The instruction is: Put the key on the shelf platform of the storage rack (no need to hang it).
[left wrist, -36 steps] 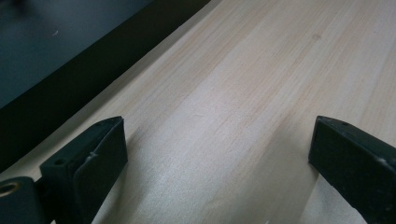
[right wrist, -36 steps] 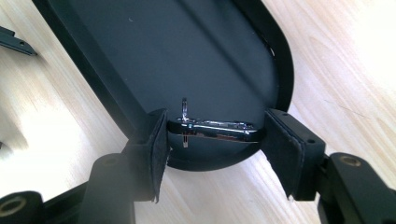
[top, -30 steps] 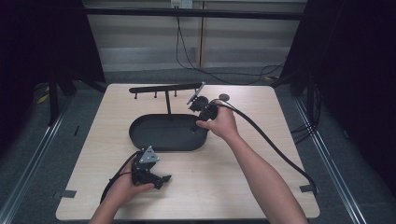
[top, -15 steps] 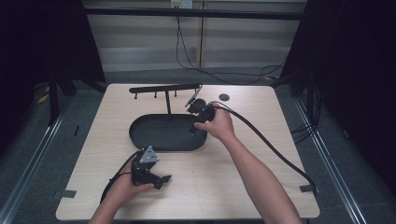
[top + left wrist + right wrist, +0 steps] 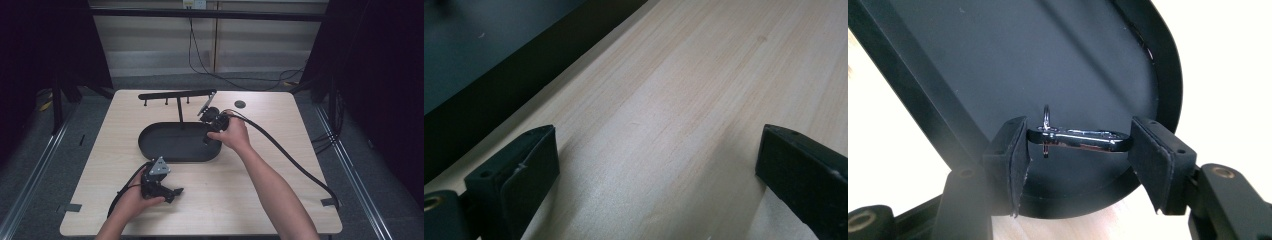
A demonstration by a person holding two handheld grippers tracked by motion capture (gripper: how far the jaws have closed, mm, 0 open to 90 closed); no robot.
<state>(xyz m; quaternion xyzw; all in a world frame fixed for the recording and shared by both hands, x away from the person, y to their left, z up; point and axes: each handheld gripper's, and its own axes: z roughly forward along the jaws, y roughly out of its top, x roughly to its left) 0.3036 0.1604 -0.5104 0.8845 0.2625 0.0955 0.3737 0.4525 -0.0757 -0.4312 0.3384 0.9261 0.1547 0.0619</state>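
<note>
Resting low on the near part of the worktop (image 5: 280, 200), my left tongs (image 5: 172, 192) stand wide apart with bare wood between them, and my left hand (image 5: 131, 197) wraps their body. Farther out, my right tongs (image 5: 1079, 145) are clamped end to end on a small metal snap clip (image 5: 1083, 139) with a ring at one end, held over the right end of the black oval tray (image 5: 150, 142). Beyond the tray stands a black rack (image 5: 177, 95), and a small dark disc (image 5: 240, 104) lies near the far edge.
</note>
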